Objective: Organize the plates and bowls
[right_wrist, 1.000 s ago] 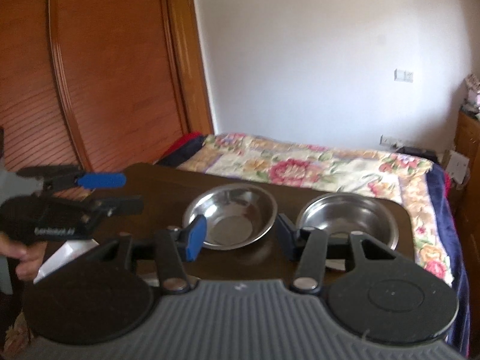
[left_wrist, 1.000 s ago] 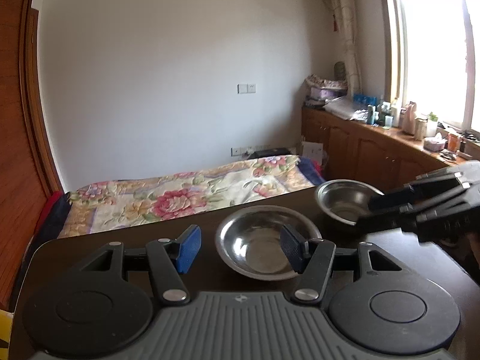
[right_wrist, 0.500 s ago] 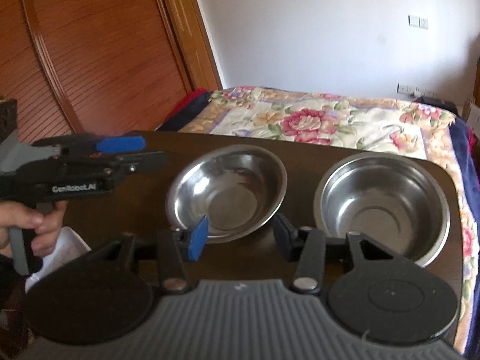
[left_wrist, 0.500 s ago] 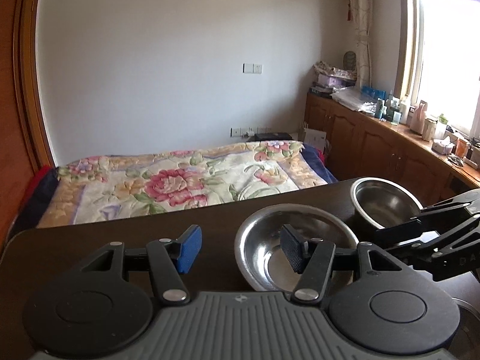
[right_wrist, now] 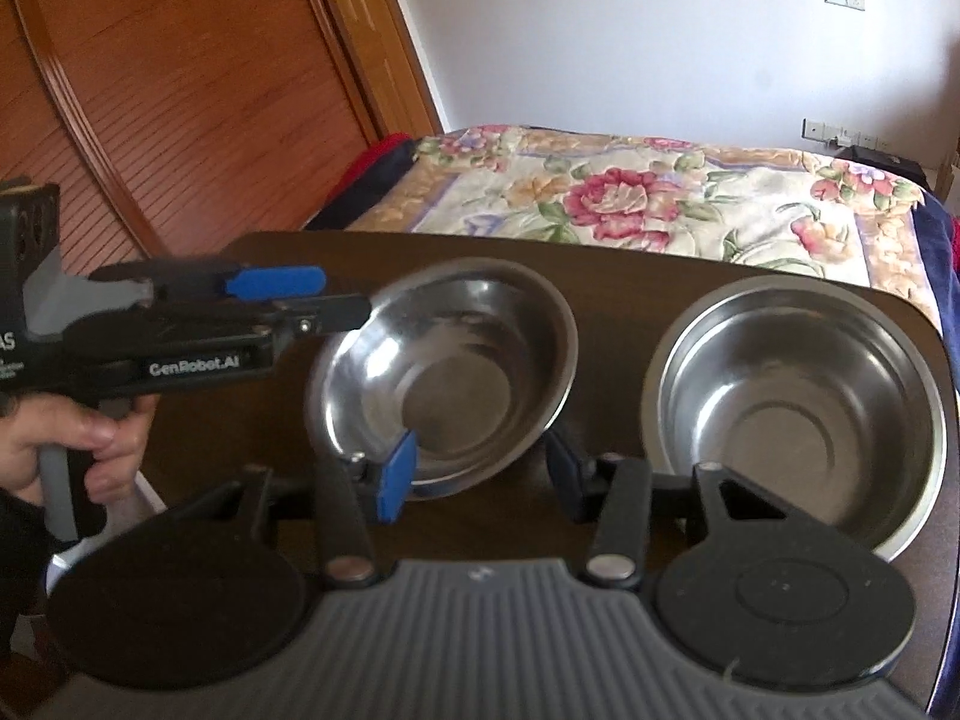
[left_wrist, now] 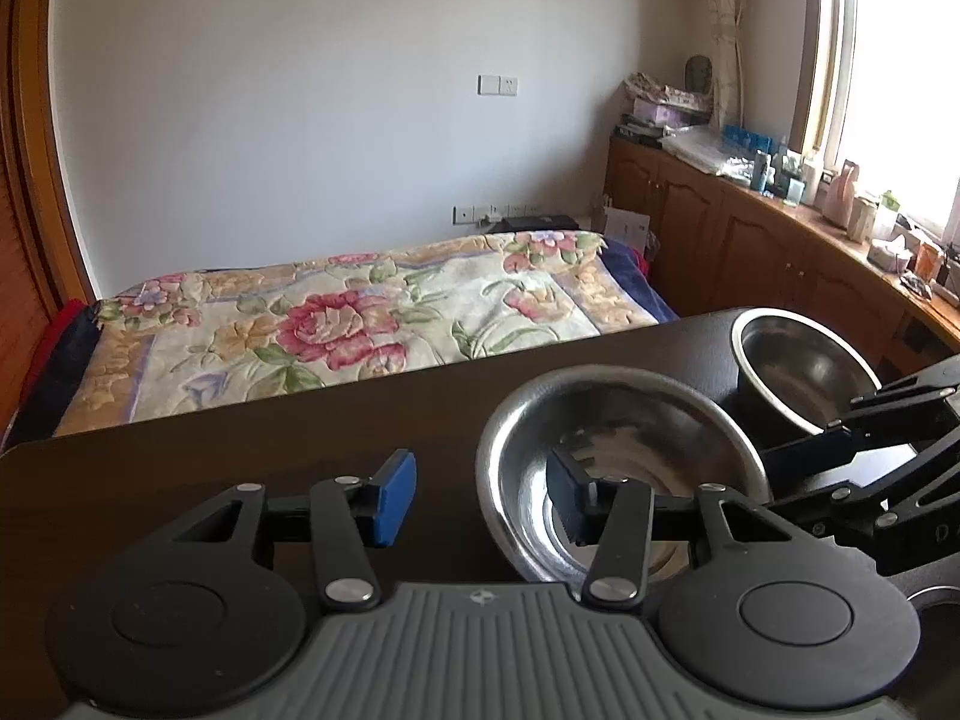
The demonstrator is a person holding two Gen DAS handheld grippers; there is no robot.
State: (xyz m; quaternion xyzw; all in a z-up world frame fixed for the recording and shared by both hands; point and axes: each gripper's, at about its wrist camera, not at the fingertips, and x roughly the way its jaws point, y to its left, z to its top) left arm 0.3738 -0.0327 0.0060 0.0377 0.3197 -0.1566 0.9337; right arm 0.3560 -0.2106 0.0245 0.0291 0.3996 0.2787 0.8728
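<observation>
Two close, downward wrist views, shared bowls (left_wrist: 618,450)

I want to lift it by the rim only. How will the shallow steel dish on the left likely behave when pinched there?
The shallow dish looks like thin polished steel, so it is probably light and stiff. Its shiny, flared rim may slip between the pads. Held at one edge it would likely tilt, and a nudge could slide it on the smooth dark table.
</observation>
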